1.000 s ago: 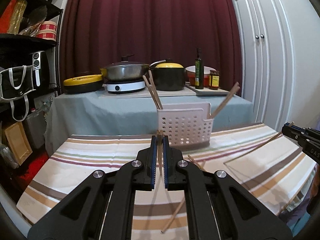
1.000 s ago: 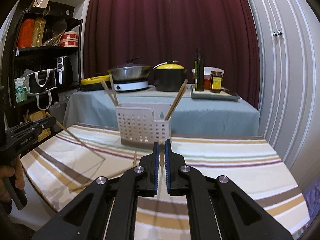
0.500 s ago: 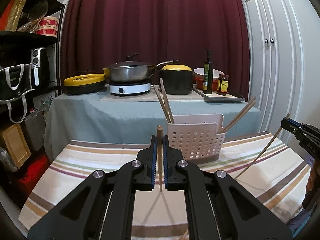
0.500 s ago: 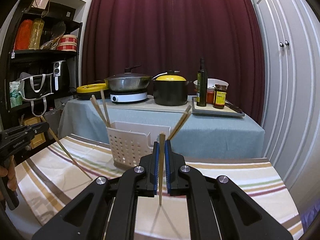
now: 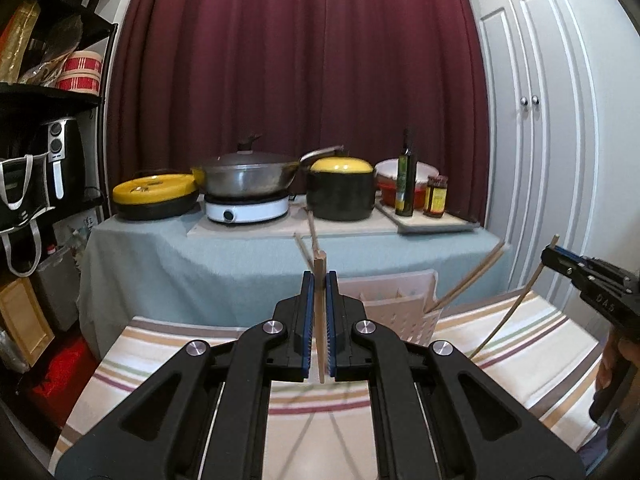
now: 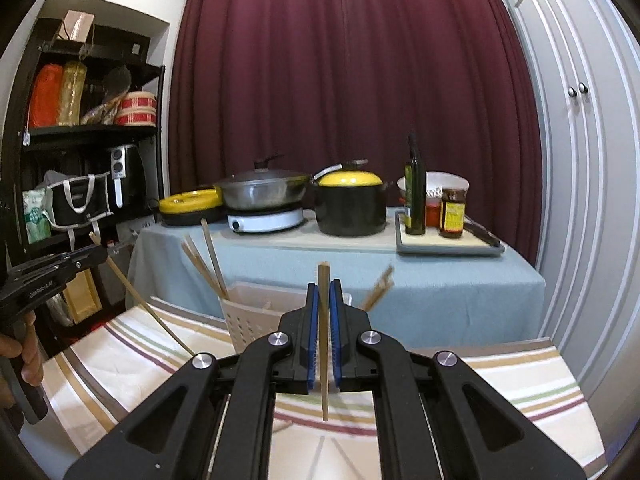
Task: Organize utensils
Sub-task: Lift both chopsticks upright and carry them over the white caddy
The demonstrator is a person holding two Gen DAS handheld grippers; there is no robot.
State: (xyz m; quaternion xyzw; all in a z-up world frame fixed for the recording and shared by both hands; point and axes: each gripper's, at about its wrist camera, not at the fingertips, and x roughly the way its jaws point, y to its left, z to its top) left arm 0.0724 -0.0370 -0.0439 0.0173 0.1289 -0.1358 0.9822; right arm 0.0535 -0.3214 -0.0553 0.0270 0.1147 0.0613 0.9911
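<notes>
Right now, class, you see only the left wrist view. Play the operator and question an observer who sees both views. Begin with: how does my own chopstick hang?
Observer: Seen from the right wrist view, the left hand-held gripper holds its chopstick slanted, with the lower end toward the basket.
Operator: And the other grip?
Observer: The right hand-held gripper is shut on a second chopstick, upright between its pads.
Operator: Anything loose?
Observer: One wooden end shows on the cloth below that gripper.
</notes>
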